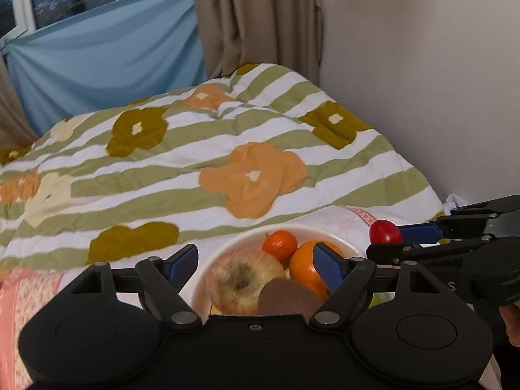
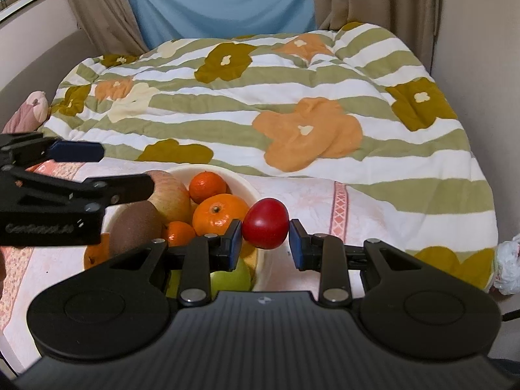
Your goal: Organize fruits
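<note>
Left wrist view
Left tongs (image 1: 256, 261): jaws spread wide, nothing between them, poised over the near part of the bowl.
Bowl (image 1: 227, 243): white, on a pink patterned sheet (image 1: 32, 289), just in front of the flowered quilt.
Fruit in bowl: a pale apple (image 1: 240, 279) at the near left, a brown kiwi (image 1: 289, 299) in front of it, a big orange (image 1: 305, 269) to the right, a small mandarin (image 1: 279, 243) at the back.
Red fruit (image 1: 385, 231): off to the right, past the bowl's rim, at the tip of the right tongs (image 1: 399, 237); one blue pad touches it, the other side is hidden here.
Quilt (image 1: 195, 162): green and white stripes with orange and olive flowers.

Right wrist view
Right tongs (image 2: 266, 239): closed on the red fruit (image 2: 266, 227), one blue pad on each side.
Where the red fruit is: held up, just beside the right rim of the bowl (image 2: 240, 178), not inside it.
Bowl contents: apple (image 2: 170, 196), kiwi (image 2: 136, 227), big orange (image 2: 219, 216), mandarin (image 2: 207, 186), another small one (image 2: 178, 232), a green fruit (image 2: 232, 276) low near the tongs.
Left tongs (image 2: 104, 169): come in from the left over the bowl, jaws apart, empty.
Quilt (image 2: 292, 97): covers the bed behind.
</note>
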The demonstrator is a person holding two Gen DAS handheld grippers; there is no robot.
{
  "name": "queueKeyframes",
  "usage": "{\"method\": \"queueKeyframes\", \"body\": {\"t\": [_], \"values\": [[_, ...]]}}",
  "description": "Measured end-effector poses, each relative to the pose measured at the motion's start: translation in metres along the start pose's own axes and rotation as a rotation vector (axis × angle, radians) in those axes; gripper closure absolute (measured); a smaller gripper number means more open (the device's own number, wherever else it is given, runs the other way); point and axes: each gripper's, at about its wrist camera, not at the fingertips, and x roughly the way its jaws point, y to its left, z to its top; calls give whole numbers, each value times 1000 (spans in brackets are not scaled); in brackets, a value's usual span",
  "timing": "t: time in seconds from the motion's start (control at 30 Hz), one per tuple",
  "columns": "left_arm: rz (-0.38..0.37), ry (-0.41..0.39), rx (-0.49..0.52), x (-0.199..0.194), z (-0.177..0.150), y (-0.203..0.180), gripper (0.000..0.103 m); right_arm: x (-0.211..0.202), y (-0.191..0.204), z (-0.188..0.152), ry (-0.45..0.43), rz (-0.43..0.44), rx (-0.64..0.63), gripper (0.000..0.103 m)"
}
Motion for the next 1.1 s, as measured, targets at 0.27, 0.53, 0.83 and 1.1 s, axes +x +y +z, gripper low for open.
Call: {"method": "queueKeyframes", "body": {"t": [0.27, 0.53, 0.83, 1.1], "values": [[24, 12, -50, -9, -10, 9, 22, 12, 5, -6, 10, 30, -19, 42], [26, 5, -57, -28, -25, 12, 22, -2, 4, -12, -29, -16, 29, 14], [-4, -77, -85, -95, -38, 27, 22, -85, 41, -11, -121, -109, 56, 14], [-29, -200, -108, -190, -55, 47, 22, -185, 111, -24, -245, -177, 61, 3]]}}
